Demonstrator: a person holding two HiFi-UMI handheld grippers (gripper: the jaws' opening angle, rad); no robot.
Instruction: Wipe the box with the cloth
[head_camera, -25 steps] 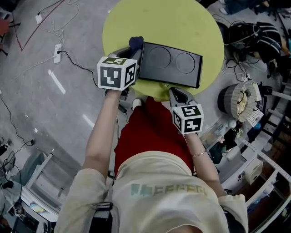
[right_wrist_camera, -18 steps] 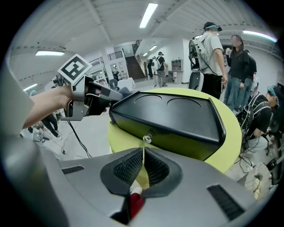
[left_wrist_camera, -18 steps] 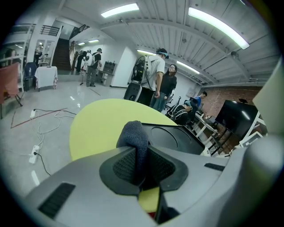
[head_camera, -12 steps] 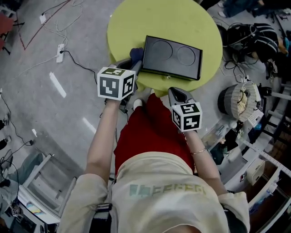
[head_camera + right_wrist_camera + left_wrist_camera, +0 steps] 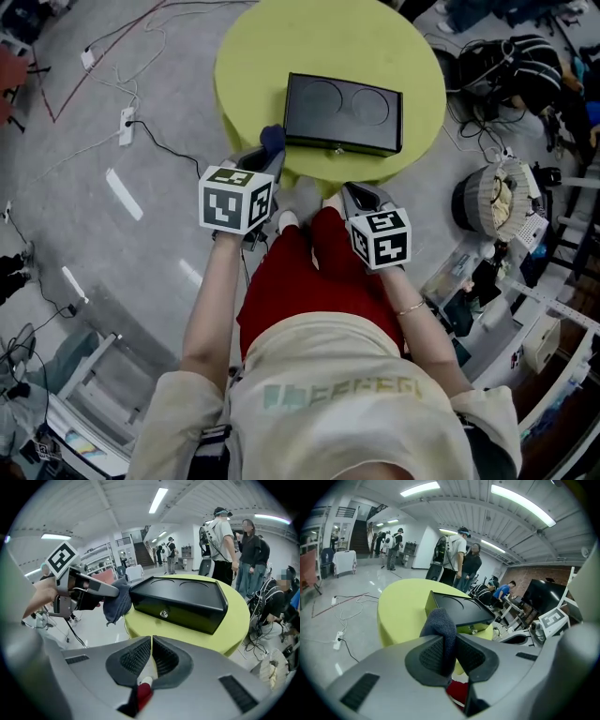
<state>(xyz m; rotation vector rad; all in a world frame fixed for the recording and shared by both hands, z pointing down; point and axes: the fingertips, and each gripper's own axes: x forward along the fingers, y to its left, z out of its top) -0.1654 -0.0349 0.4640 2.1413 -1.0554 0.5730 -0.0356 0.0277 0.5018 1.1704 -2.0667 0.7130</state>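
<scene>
A black box (image 5: 342, 112) with two round recesses in its lid lies on the round yellow-green table (image 5: 309, 47). My left gripper (image 5: 267, 155) is shut on a dark blue cloth (image 5: 273, 139), held just off the box's near left corner at the table's edge. In the left gripper view the cloth (image 5: 440, 625) sticks up between the pads, with the box (image 5: 461, 611) beyond it. My right gripper (image 5: 352, 192) hangs shut and empty below the table's near edge. In the right gripper view, the box's (image 5: 180, 599) latch side faces it and the cloth (image 5: 118, 603) is at the left.
Cables and a power strip (image 5: 126, 119) lie on the floor at the left. Bags (image 5: 511, 66) and a round basket (image 5: 497, 202) crowd the right of the table. Several people (image 5: 225, 541) stand behind the table.
Both grippers have drawn back from the table toward the person. The cloth has slid from the box's far left corner down to its near left corner.
</scene>
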